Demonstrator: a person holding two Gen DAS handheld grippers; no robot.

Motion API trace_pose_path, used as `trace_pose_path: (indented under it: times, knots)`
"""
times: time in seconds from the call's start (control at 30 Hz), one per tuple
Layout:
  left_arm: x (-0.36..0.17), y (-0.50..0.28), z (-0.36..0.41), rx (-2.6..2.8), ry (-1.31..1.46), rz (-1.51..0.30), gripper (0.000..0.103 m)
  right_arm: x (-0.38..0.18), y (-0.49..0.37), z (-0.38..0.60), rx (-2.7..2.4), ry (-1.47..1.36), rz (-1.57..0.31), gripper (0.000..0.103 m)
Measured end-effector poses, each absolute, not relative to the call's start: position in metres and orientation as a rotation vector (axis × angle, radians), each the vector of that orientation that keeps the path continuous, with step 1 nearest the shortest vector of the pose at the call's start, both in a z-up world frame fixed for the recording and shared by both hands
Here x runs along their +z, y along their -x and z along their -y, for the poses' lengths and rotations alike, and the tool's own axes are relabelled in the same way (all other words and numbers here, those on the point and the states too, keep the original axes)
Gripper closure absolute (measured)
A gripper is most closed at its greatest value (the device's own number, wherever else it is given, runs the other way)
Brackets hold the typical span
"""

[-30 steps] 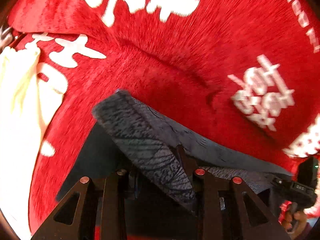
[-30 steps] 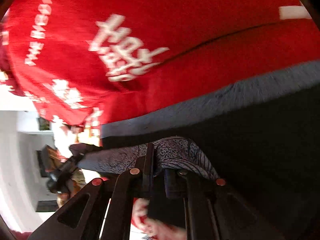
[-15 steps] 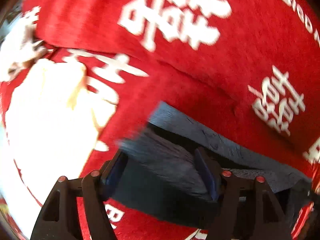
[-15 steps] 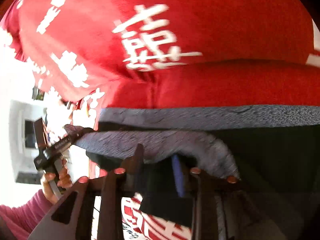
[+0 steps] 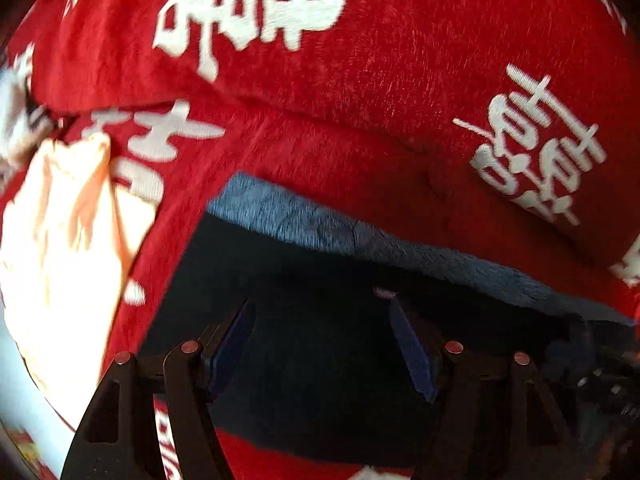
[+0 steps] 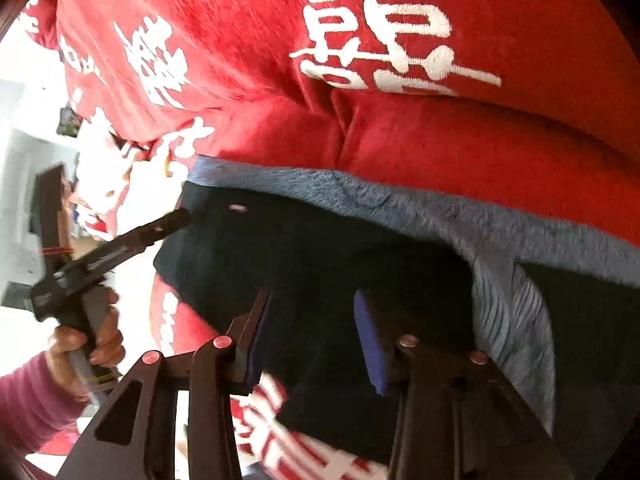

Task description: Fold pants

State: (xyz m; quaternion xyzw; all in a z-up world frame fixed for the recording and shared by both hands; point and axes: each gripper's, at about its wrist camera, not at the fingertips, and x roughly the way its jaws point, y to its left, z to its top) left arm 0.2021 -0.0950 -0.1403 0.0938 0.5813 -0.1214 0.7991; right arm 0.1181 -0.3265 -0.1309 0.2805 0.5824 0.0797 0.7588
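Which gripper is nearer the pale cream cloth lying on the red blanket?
Left. The left gripper, just opened over the dark pants, hangs right beside the pale cream cloth; the right gripper, also just opened, nothing pinched, is farther along the pants' grey hem.

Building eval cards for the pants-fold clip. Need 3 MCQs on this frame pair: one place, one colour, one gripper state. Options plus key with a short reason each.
1. Where do the dark pants lie?
A. on a red blanket with white characters
B. on a bare wooden floor
C. in a basket

2. What colour is the pants' turned-up edge band?
A. yellow
B. grey-blue
C. white

3. How does the left gripper stand?
A. shut on the pants
B. shut on nothing
C. open, nothing pinched

Key:
1 A: the red blanket shows on every side of the pants.
2 B: a grey-blue strip runs along the far edge.
3 C: the blue pads stand wide apart above flat cloth, jaws just opened. The right gripper is likewise open.
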Motion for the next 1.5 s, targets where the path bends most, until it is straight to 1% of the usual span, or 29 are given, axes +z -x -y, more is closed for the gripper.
trace_pose_path:
  times: [0.07, 0.1, 0.13, 0.17, 0.23, 0.33, 0.37, 0.4, 0.43, 0.6, 0.77, 0.93, 1.07, 1.2, 1.33, 1.5]
  knots:
    - [-0.16, -0.213, 0.097, -0.202, -0.262, -1.263, 0.032, -0.141, -0.129, 0.337, 0.125, -0.593, -1.279, 0.058]
    - [-0.174, -0.219, 0.093, -0.171, -0.259, -1.302, 0.032, -0.147, -0.133, 0.346, 0.079, -0.574, -1.285, 0.058]
    - [-0.178, -0.221, 0.089, -0.176, -0.229, -1.293, 0.032, -0.15, -0.135, 0.356, 0.037, -0.575, -1.29, 0.059]
    - [-0.174, -0.221, 0.09, -0.163, -0.26, -1.266, 0.032, -0.151, -0.134, 0.369, 0.032, -0.648, -1.275, 0.059]
    - [-0.171, -0.215, 0.094, -0.164, -0.339, -1.278, 0.032, -0.143, -0.124, 0.384, 0.0, -0.738, -1.229, 0.06]
    - [-0.162, -0.199, 0.093, -0.174, -0.356, -1.318, 0.032, -0.122, -0.102, 0.393, -0.038, -0.732, -1.166, 0.057]
    - [-0.158, -0.192, 0.093, -0.179, -0.366, -1.323, 0.032, -0.115, -0.09, 0.397, -0.053, -0.742, -1.149, 0.054]
    - [-0.154, -0.184, 0.092, -0.185, -0.374, -1.325, 0.032, -0.112, -0.079, 0.4, -0.062, -0.762, -1.137, 0.048]
    - [-0.149, -0.178, 0.093, -0.196, -0.38, -1.328, 0.032, -0.108, -0.068, 0.403, -0.057, -0.795, -1.123, 0.046]
    - [-0.13, -0.142, 0.101, -0.305, -0.386, -1.365, 0.032, -0.098, -0.01, 0.409, -0.055, -0.869, -1.106, 0.046]
    - [-0.118, -0.101, 0.137, -0.472, -0.451, -1.356, 0.032, -0.097, 0.072, 0.408, -0.149, -0.962, -1.104, 0.046]
    - [-0.119, -0.052, 0.182, -0.651, -0.492, -1.35, 0.032, -0.097, 0.164, 0.398, -0.301, -1.048, -1.083, 0.046]
    - [-0.115, -0.011, 0.21, -0.763, -0.467, -1.374, 0.032, -0.11, 0.244, 0.39, -0.443, -1.138, -1.057, 0.046]
    - [-0.112, 0.034, 0.233, -0.848, -0.44, -1.404, 0.032, -0.12, 0.303, 0.386, -0.549, -1.218, -1.001, 0.046]
    - [-0.124, 0.061, 0.254, -0.91, -0.44, -1.436, 0.032, -0.146, 0.338, 0.39, -0.602, -1.252, -0.995, 0.046]
    - [-0.153, 0.079, 0.289, -0.935, -0.427, -1.527, 0.032, -0.174, 0.363, 0.402, -0.587, -1.348, -0.953, 0.046]
